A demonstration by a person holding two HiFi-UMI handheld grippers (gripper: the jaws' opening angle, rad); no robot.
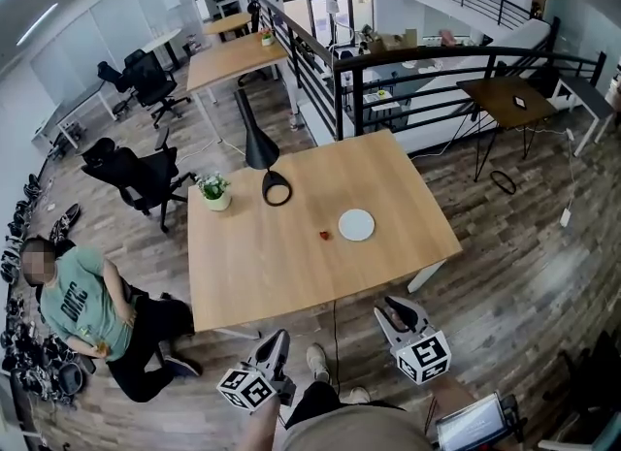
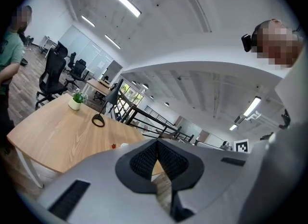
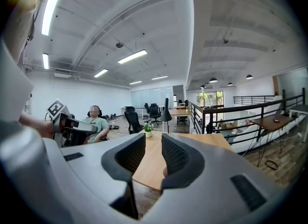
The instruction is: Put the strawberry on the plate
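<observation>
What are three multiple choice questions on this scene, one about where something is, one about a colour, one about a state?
1. The plate is: A white, B blue, C black.
2. The strawberry lies: A on the plate, B on the table beside the plate, C in a gripper.
3. The left gripper is: A open, B shut and empty, C shut on the strawberry.
Answers: A, it shows white against the wood; B, it sits on bare wood, apart from the plate; B, its jaws meet with nothing between them.
</observation>
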